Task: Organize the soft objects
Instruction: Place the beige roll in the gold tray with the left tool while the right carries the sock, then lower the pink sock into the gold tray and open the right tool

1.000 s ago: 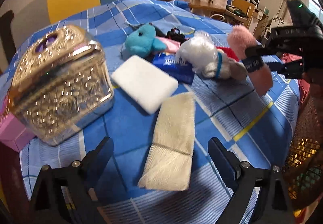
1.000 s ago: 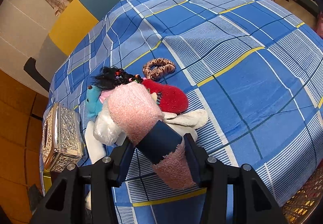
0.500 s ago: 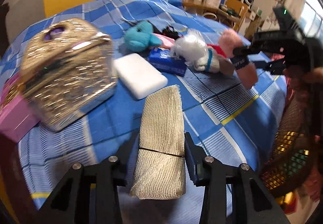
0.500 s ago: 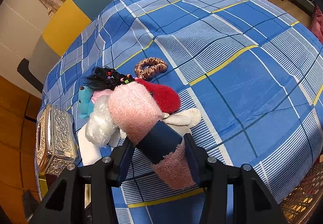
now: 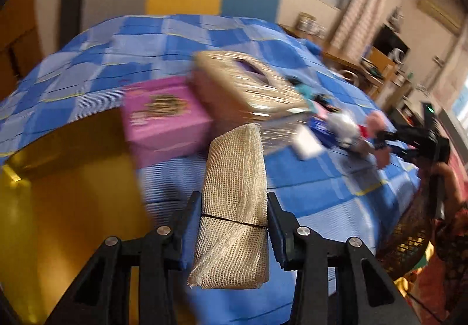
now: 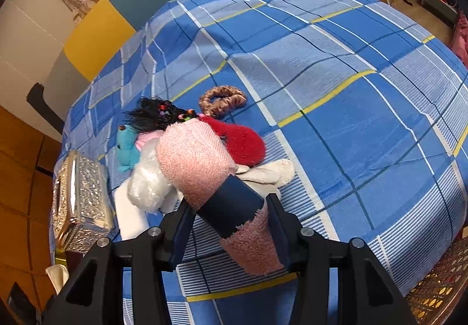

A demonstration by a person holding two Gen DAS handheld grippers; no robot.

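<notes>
Gripping a gauze roll (image 5: 234, 208), your left claw (image 5: 234, 232) holds it above the table (image 5: 316, 178), a pink box (image 5: 163, 114) ahead. Your right claw (image 6: 231, 225) is clamped on a pink towel (image 6: 196, 161), toys (image 6: 242, 143) piled just beyond.

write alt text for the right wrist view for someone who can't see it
The right gripper is shut on a rolled pink towel with a navy band, above a blue plaid tablecloth. Behind lie a red plush, brown scrunchie and ornate metallic tissue box.
</notes>
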